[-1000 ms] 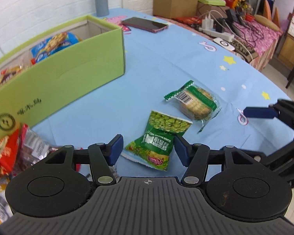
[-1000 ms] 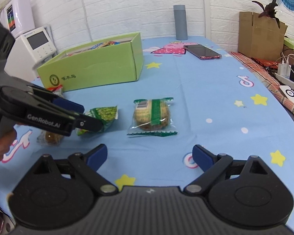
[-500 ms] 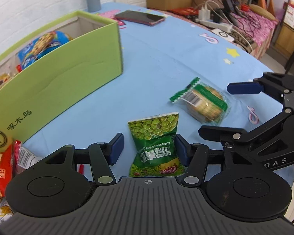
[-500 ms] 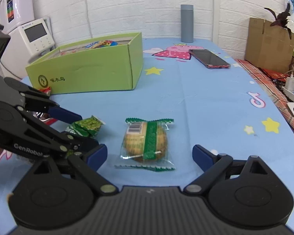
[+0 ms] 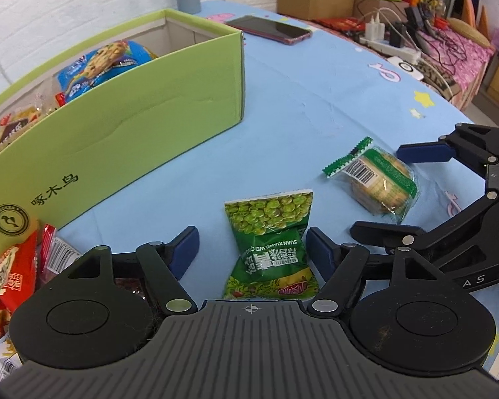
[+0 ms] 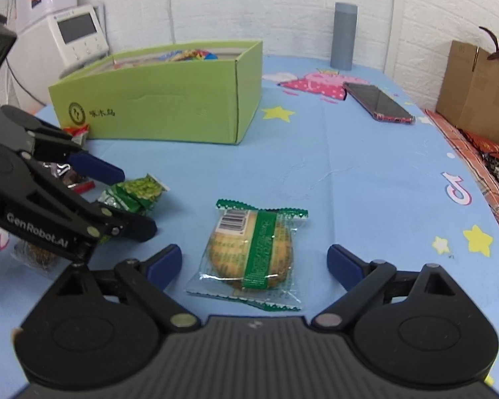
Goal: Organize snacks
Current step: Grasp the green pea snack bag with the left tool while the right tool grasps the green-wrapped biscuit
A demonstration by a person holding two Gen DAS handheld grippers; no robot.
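snack sorting: two packets on the counter

while both tongs stand released, left tongs [image 5: 251,247], jaws just widened, straddle the green pea packet [image 5: 271,244] without pressing it. right tongs [image 6: 254,261] straddle the biscuit packet [image 6: 251,254], pads apart from it. both packets lie on the blue counter [image 6: 349,173], near the green box [image 6: 169,99] holding snacks.

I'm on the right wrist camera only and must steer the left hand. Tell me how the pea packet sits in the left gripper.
Observer: The pea packet lies print-up between the fingers of the left gripper; its jaws have just been opening, and neither pad presses it.
Operator: Report what's in the green box.
Observer: A blue cookie pack lies on top in the green box; the end toward the phone shows bare inner wall.
Operator: Check the box's near corner.
Observer: Red snack packs are piled there.
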